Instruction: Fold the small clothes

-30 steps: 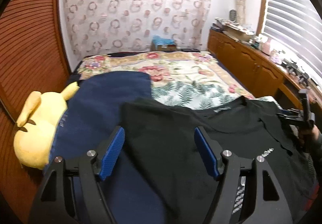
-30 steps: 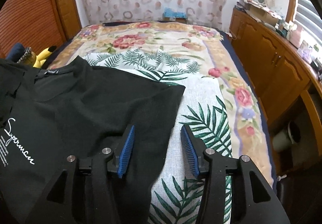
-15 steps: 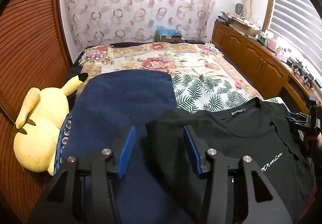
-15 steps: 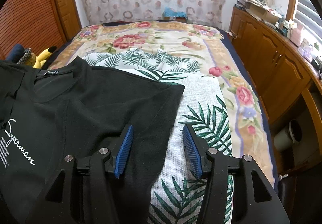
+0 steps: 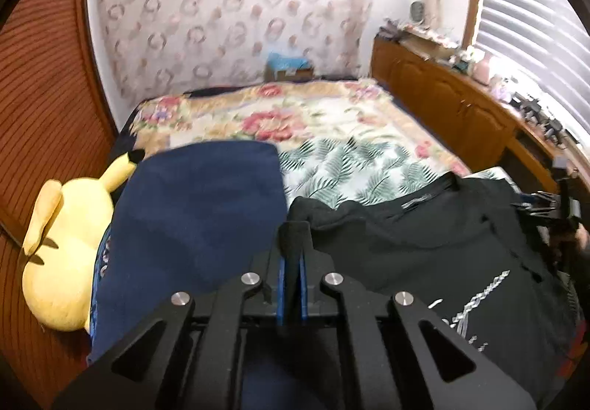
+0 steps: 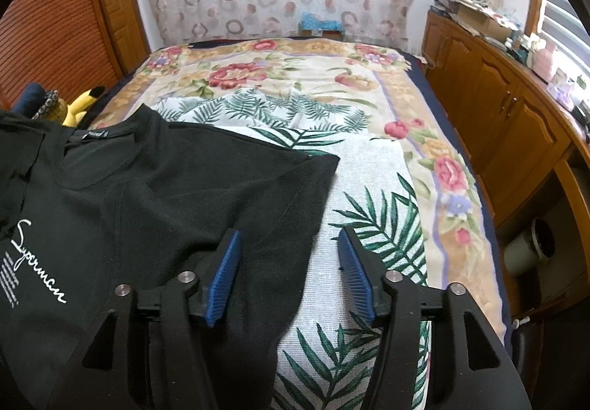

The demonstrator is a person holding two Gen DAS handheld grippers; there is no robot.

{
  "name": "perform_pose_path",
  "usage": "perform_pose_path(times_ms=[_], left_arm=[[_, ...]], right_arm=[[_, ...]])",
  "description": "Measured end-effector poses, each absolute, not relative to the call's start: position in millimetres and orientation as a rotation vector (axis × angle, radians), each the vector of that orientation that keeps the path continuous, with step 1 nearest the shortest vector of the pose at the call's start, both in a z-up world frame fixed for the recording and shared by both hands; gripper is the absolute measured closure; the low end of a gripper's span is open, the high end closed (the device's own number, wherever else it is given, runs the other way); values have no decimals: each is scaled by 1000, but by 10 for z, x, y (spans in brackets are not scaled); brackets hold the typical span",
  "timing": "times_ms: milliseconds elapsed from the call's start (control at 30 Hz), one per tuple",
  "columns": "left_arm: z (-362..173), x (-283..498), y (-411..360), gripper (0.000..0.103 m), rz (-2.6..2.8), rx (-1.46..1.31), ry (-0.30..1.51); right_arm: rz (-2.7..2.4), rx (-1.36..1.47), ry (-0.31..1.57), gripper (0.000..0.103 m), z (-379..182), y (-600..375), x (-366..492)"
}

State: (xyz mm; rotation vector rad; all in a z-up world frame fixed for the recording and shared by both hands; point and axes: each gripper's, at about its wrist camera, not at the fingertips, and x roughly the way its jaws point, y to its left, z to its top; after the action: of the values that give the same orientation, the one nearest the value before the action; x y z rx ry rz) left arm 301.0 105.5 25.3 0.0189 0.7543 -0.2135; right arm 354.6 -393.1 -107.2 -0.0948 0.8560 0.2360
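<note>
The left tool (image 5: 291, 255) is pinching a fold of the black shirt (image 5: 424, 244), its blue pads closed on the cloth. The right tool (image 6: 289, 262) is opening, straddling the shirt's sleeve edge without pressing it. The shirt is lying on the bed (image 6: 368, 85), with a navy cloth (image 5: 199, 211) at its 9 o'clock and a yellow plush (image 5: 62, 244) beyond.

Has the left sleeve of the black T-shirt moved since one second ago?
Yes. The left gripper has shut on the black T-shirt sleeve, which now stands bunched up off the navy cloth.
</note>
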Motion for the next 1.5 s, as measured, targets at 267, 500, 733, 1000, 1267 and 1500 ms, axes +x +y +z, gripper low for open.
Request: perform_pose_path(times_ms=[267, 500, 733, 1000, 1267, 1500], left_arm=[[413, 2859, 966, 100, -239, 29, 716], [382, 2801, 896, 100, -249, 21, 713], [388, 2512, 779, 101, -273, -11, 682], [528, 1921, 615, 101, -286, -5, 601], [537, 1287, 661, 101, -291, -4, 541], [574, 770, 817, 101, -271, -21, 488]], right_arm=[[226, -99, 882, 39, -1092, -3972, 3784], [268, -125, 891, 53, -1074, -3887, 3930], [444, -173, 871, 98, -969, -3595, 3738], [466, -129, 687, 99, -429, -3494, 3131], [445, -142, 566, 99, -222, -3497, 2318], [407, -107, 520, 99, -213, -3625, 1700]])
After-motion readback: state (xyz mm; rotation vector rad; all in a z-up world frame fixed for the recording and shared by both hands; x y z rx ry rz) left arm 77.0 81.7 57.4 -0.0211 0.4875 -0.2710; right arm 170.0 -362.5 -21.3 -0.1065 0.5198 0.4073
